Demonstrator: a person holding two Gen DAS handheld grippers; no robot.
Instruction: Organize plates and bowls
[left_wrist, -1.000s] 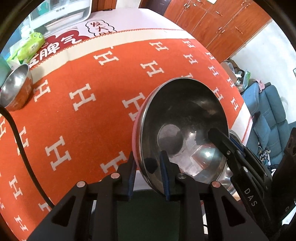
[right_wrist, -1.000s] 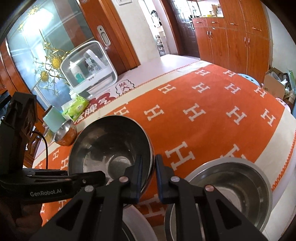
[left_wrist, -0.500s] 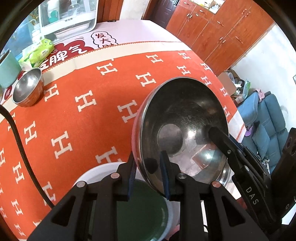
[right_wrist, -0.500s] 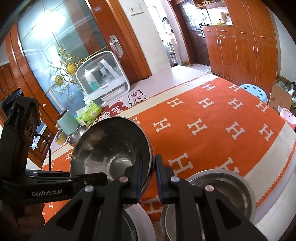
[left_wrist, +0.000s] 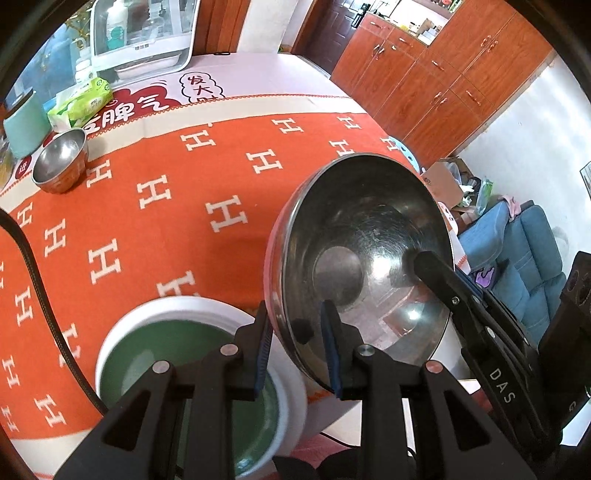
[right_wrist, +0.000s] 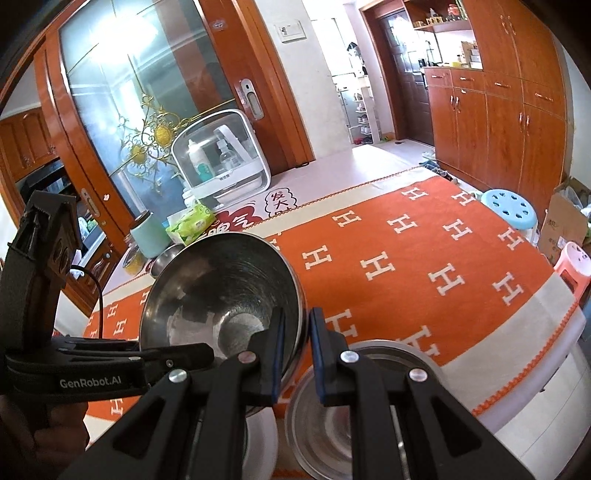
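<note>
Held bowl: large round stainless steel bowl, tilted on edge above the orange tablecloth patterned with white H letters, inside facing both cameras
Left gripper: clenched on the near rim of the steel bowl, one blue-padded finger outside the wall, one inside; jaws just eased a little wider, rim between them
Right gripper: clamped tight on the opposite rim of the same bowl, thin wall pinched between the blue pads
Below left gripper: white round bowl with green inside, resting on the cloth near the table's front edge
Below right gripper: second wide stainless steel basin, upright on the cloth, just beside the white bowl
Far corner: small stainless steel bowl on the cloth, well apart from the held one, near a mint green cup and a green tissue pack
Person: dark hand around the left gripper's handle, barely seen
</note>
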